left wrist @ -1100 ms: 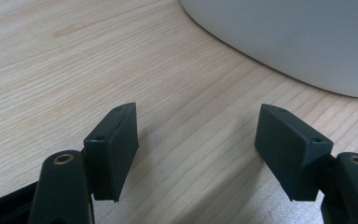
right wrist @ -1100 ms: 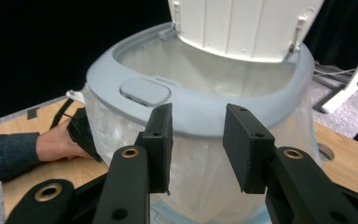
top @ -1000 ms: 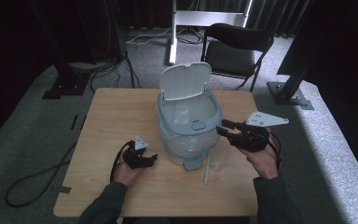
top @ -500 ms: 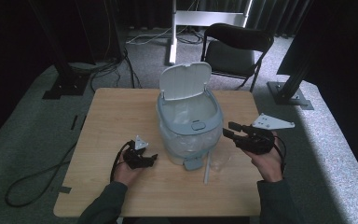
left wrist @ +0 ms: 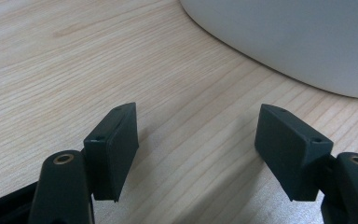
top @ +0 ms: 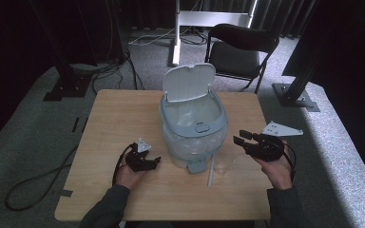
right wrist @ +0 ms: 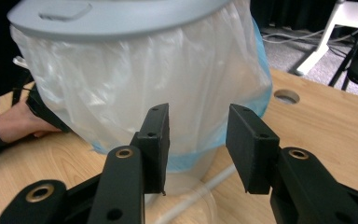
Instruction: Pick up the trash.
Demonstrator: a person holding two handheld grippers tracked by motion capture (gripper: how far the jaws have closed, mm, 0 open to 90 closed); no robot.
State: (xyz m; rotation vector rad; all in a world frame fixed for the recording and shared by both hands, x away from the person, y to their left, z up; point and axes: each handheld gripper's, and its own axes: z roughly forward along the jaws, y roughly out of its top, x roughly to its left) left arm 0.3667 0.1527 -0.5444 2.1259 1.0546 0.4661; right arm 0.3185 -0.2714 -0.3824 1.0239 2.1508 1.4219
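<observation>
Your left hand-held gripper (left wrist: 196, 154) gaped wide and empty over the grained wooden desk (left wrist: 74, 70); your right hand-held gripper (right wrist: 198, 149) stood part-open, empty, facing the rounded bin (right wrist: 135, 79) with its crinkled plastic liner.

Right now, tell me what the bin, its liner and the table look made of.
Bin: likely matte plastic, smooth moulded grey rim and lid. Liner: thin translucent plastic film, wrinkled and glossy. Table: pale wood or wood-look laminate, grain lines visible.

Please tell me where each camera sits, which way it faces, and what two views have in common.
High view: above the person's side, looking forward and down on the table; both forearms and claws show.
Left gripper view: rides the left claw, low over the wood, facing the bin base.
Right gripper view: rides the right claw, facing the bag; the other hand shows.
Shared: the bin.
</observation>
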